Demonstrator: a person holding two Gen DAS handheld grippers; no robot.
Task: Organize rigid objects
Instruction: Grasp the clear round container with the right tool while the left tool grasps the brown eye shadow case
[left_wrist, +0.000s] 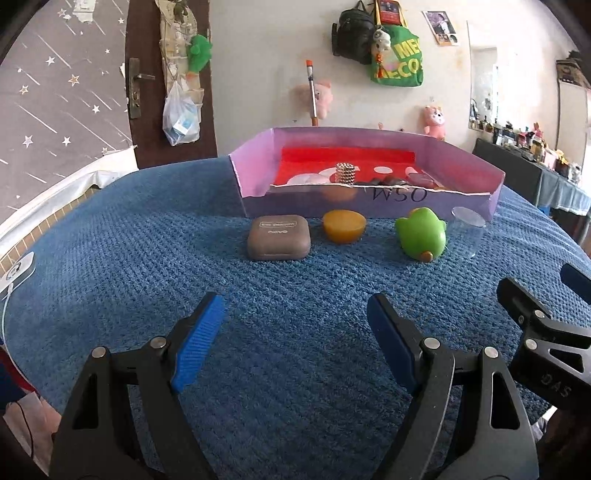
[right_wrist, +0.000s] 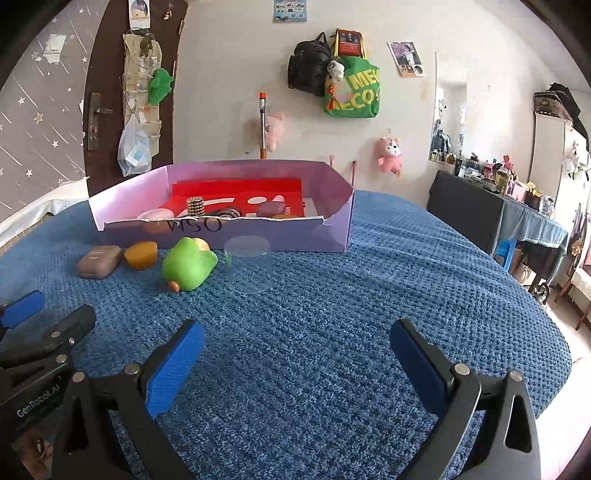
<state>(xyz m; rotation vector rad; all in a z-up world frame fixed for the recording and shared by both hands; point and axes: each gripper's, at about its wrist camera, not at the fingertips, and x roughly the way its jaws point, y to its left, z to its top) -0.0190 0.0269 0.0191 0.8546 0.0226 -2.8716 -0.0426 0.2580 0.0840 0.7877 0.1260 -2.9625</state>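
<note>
Partway done, by my read. The purple box (left_wrist: 424, 201) sat at the far side of the blue blanket (left_wrist: 184, 266) and already held several small items on its red liner: a coil of metal beads (left_wrist: 346, 172), some dark pieces and a purplish lump (right_wrist: 271, 209); the rest in there was too small to tell. Four things were left outside, in a row just in front of the box's near wall: a brown case (left_wrist: 279, 237), an amber half-round piece (left_wrist: 344, 226), a green toy (left_wrist: 421, 234) and a clear cylinder (right_wrist: 249, 266) at the right end, near each other, none inside. Left gripper (left_wrist: 295, 350) had its jaws apart with nothing between them, low over the blanket and well short of the row. Right gripper (right_wrist: 297, 363) was the same: jaws wide apart, empty, aimed at bare blanket to the right of the cylinder. Neither tool touched any object. My guess was four picks remained, with the case and amber piece closest to the left tool's line and the cylinder to the right's.
</note>
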